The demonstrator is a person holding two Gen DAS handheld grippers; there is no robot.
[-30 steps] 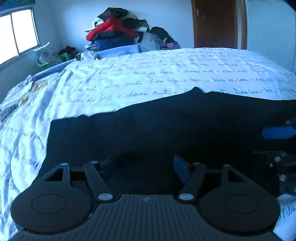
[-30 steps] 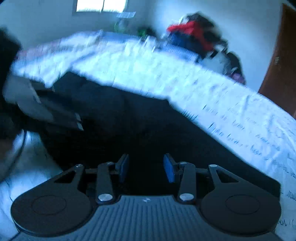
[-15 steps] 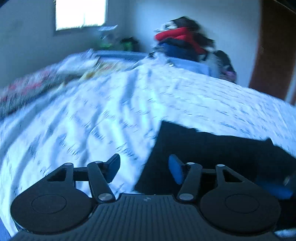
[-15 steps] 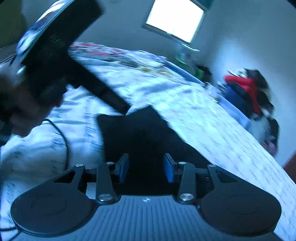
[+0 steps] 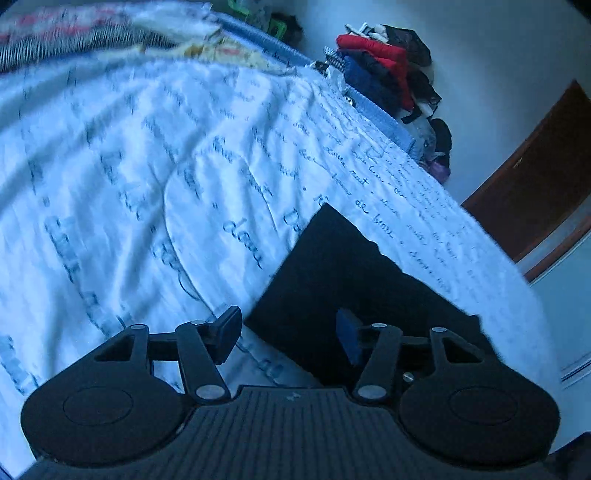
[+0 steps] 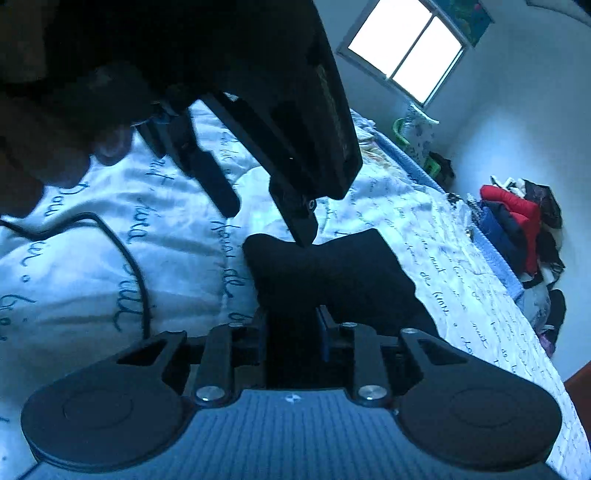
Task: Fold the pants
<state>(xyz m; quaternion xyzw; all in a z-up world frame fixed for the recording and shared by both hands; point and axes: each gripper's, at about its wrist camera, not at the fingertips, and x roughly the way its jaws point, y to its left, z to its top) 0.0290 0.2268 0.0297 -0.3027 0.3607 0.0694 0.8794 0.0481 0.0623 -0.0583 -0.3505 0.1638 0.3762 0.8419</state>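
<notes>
Black pants [image 6: 332, 269] on white bedspread [image 5: 147, 184]. Right gripper [image 6: 291, 332] closing narrow around pants fabric. Left gripper [image 5: 288, 332] opening, half-wide, straddling pants edge, nothing gripped.

A wide bed [image 5: 155, 155] covered by a white quilt printed with dark cursive script carries a pair of flat black fabric pants [image 5: 343, 273] near its closer edge. A thin black cable [image 6: 122, 258] loops over the quilt beside them, and patterned bedding [image 5: 74, 33] lies bunched at the far edge.
</notes>
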